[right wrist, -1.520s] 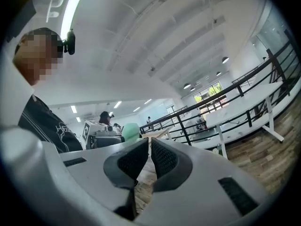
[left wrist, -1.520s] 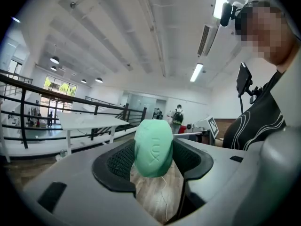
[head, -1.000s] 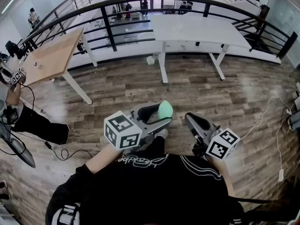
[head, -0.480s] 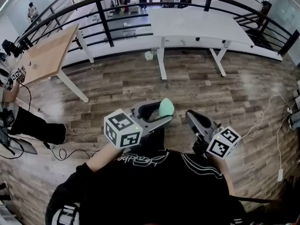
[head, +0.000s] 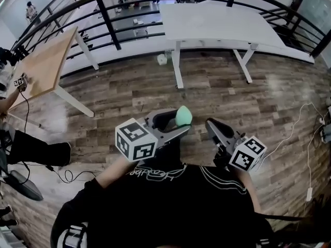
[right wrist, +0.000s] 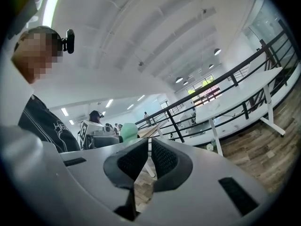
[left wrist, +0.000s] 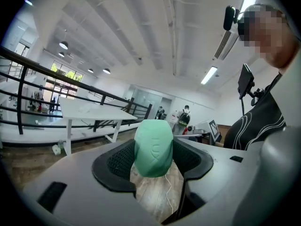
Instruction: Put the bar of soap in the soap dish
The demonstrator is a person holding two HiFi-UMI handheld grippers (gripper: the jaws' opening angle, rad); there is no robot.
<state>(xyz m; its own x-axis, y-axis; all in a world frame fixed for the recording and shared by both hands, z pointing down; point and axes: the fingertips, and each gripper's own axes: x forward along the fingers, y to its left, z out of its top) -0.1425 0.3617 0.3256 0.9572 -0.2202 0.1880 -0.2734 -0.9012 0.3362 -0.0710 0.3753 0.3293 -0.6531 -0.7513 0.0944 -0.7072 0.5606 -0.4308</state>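
Note:
A pale green bar of soap (head: 183,116) sits between the black pads of my left gripper (head: 178,119), which is shut on it in front of the person's chest, above the wooden floor. In the left gripper view the soap (left wrist: 153,147) fills the gap between the jaws of the left gripper (left wrist: 154,161). My right gripper (head: 212,124) is held beside it on the right, apart from the soap. The right gripper (right wrist: 146,152) has its pads nearly together with nothing between them, and the soap (right wrist: 127,128) shows just beyond. No soap dish is in view.
A white table (head: 217,22) stands ahead in front of a black railing (head: 111,19). A wooden table (head: 41,66) is at the left, with a person seated beside it. Cables (head: 295,128) trail over the plank floor at the right.
The tables and railing have drawn nearer and the floor has slid beneath. Both grippers keep the same pose in front of the body, and the soap stays in the left one.

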